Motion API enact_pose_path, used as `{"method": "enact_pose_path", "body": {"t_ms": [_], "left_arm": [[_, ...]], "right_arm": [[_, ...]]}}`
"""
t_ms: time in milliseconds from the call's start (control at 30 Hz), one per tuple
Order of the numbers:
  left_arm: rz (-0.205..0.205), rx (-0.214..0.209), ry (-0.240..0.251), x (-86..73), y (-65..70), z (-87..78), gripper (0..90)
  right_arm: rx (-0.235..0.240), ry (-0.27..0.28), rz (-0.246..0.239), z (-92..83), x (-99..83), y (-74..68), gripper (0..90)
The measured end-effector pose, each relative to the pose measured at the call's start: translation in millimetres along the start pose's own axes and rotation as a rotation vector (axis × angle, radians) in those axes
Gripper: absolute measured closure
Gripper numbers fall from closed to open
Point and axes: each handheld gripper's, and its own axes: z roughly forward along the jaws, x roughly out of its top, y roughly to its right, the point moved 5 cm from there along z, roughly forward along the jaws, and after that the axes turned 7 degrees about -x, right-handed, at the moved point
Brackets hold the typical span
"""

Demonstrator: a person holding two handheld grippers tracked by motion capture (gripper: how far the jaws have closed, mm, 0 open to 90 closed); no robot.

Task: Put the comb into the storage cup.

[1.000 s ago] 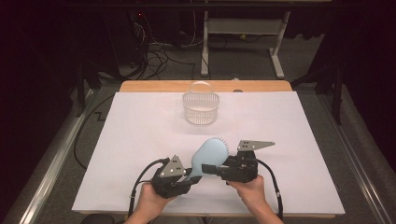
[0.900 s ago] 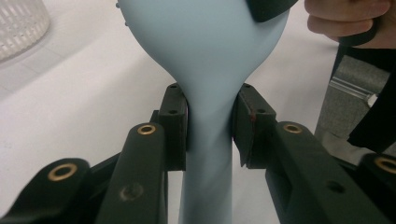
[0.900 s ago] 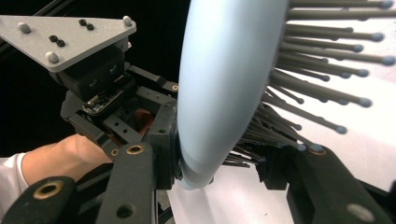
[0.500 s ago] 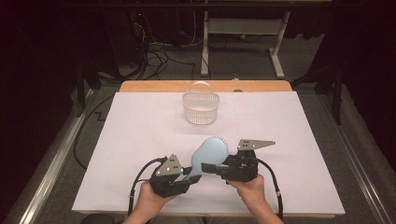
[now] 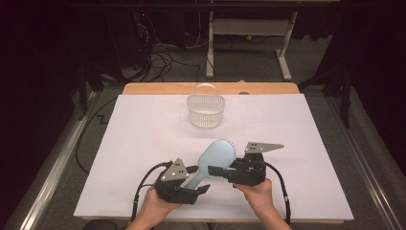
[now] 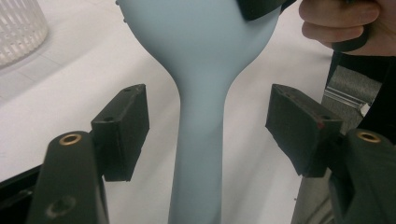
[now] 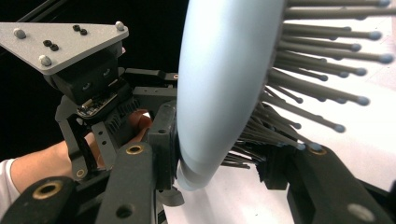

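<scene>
**Hairbrush passes from the left gripper to the right**

A pale blue plastic hairbrush [image 5: 214, 158] with dark bristles is held up off the white-covered table [image 5: 306, 143], near its front edge, between the person's two hands. Its oval head points away toward the far side and its slim handle angles back toward the left gripper [image 5: 195, 179].

The right gripper [image 5: 216, 170] carries the brush now. In the right gripper view its fingers [image 7: 161, 140] are clamped across the lower part of the head, one on the smooth back and the other pushed in among the bristles [image 7: 322, 70]. Taking the head by its thin dimension probably gives a firmer hold than the round handle would.

The left gripper's jaws have just been opening. In the left gripper view its fingers [image 6: 122, 130] stand clear on either side of the handle [image 6: 201, 154], with table showing in both gaps, so the handle lies between them but is not pressed. This looks like a handover: the left lets go only once the right has its grip, so the brush never hangs loose.

A clear ribbed plastic basket [image 5: 206, 109] with a hoop handle stands well apart at the far middle of the table, upright with its mouth up, a likely place for the brush to go. The left hand would have to draw back along the handle without knocking it.
</scene>
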Motion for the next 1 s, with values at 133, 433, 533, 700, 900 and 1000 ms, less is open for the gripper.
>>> {"method": "enact_pose_path", "body": {"t_ms": [133,433,533,700,900,1000], "left_arm": [[0.027,-0.009,0.021,0.8,0.9,-0.3,20.7],[0.026,0.006,0.031,0.7,-1.4,-2.4,10.4],[0.030,0.018,0.035,0.0,-2.4,-4.1,10.5],[0.013,0.031,0.055,-3.2,-6.5,-9.6,10.8],[0.015,0.045,0.077,-6.4,-8.6,-15.2,10.9],[0.002,0.050,0.089,-6.8,-10.7,-18.6,10.9]], "right_arm": [[-0.002,-0.003,-0.002,0.0,-0.1,0.5,57.7],[-0.010,0.001,0.004,-2.5,1.2,2.6,57.4],[-0.013,-0.001,0.003,-2.4,1.0,2.7,57.3],[-0.017,-0.002,0.002,-3.6,1.3,2.4,57.1],[-0.030,-0.003,-0.003,-4.9,1.6,2.8,57.0],[-0.032,0.000,0.002,-6.2,2.6,3.3,57.0]]}}
